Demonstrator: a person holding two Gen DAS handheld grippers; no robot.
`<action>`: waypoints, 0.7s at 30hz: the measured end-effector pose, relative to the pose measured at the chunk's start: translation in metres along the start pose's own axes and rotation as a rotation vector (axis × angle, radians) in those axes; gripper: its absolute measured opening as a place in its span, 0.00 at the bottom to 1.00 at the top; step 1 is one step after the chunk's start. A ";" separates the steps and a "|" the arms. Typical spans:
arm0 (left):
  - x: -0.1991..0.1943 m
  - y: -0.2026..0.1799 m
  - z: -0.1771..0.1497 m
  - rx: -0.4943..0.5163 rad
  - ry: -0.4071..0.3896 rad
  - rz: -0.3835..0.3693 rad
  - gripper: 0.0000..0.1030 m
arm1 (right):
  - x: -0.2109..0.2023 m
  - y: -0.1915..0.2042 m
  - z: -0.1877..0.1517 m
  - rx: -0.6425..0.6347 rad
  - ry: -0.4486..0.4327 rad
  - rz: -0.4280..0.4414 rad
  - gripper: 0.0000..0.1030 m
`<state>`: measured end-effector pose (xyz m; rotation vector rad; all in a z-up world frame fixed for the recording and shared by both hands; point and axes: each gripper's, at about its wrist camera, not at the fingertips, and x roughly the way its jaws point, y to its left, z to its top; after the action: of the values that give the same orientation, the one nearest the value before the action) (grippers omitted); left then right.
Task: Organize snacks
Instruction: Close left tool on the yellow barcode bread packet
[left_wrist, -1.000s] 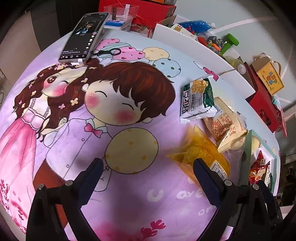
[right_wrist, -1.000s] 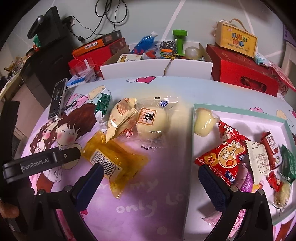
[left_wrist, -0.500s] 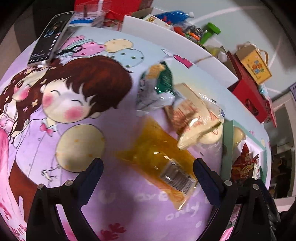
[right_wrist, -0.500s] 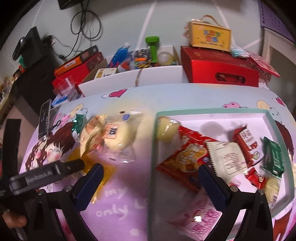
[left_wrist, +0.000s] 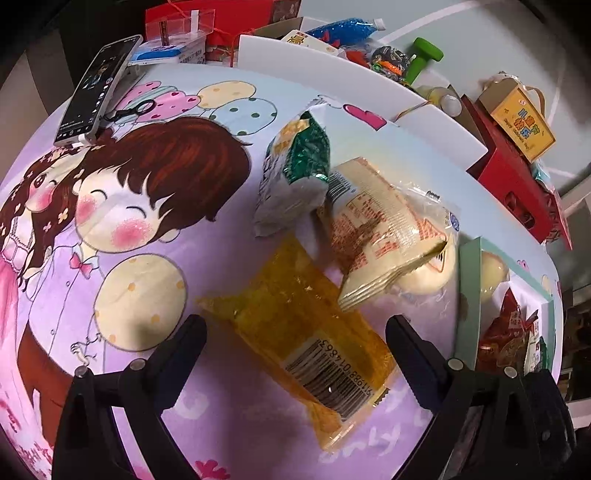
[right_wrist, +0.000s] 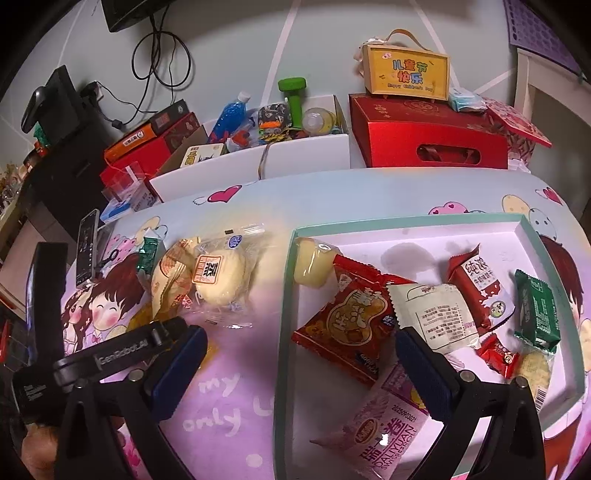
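Left wrist view: left gripper (left_wrist: 295, 347) spread wide, empty, straddling yellow packet (left_wrist: 299, 332) on cartoon cloth (left_wrist: 122, 206). Beyond: cream wrapper (left_wrist: 376, 236), green-white packet (left_wrist: 295, 177), phone (left_wrist: 98, 88). Right gripper (right_wrist: 299, 354) likewise open over tray rim (right_wrist: 286, 295); red packet (right_wrist: 351, 325) and pink pouch (right_wrist: 388, 424) lie inside the tray.

The bench (left_wrist: 155, 413) wears a cartoon-printed cloth. Between the left tool's (left_wrist: 295, 343) fingers lies a yellow packet (left_wrist: 306, 332); just beyond it a beige packet (left_wrist: 373, 236) rests on a wrapped bun (left_wrist: 428, 280), with a green-and-white packet (left_wrist: 295, 173) touching alongside. A phone (left_wrist: 99, 88) lies far off left. The snack tray (right_wrist: 288, 332) sits under the right tool (right_wrist: 299, 354).
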<state>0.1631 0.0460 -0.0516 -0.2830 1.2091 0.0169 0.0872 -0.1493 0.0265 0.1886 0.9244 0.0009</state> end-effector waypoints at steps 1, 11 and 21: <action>-0.001 0.003 -0.002 0.003 0.007 0.001 0.95 | 0.000 -0.001 0.000 0.002 0.001 0.000 1.00; -0.014 0.047 -0.010 -0.060 0.037 0.003 0.95 | 0.001 -0.005 -0.001 0.010 0.005 0.000 1.00; -0.018 0.040 -0.007 -0.023 0.012 0.015 0.92 | 0.008 0.004 -0.004 -0.015 0.021 0.001 1.00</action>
<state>0.1439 0.0855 -0.0450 -0.2944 1.2236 0.0418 0.0885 -0.1442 0.0184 0.1758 0.9446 0.0110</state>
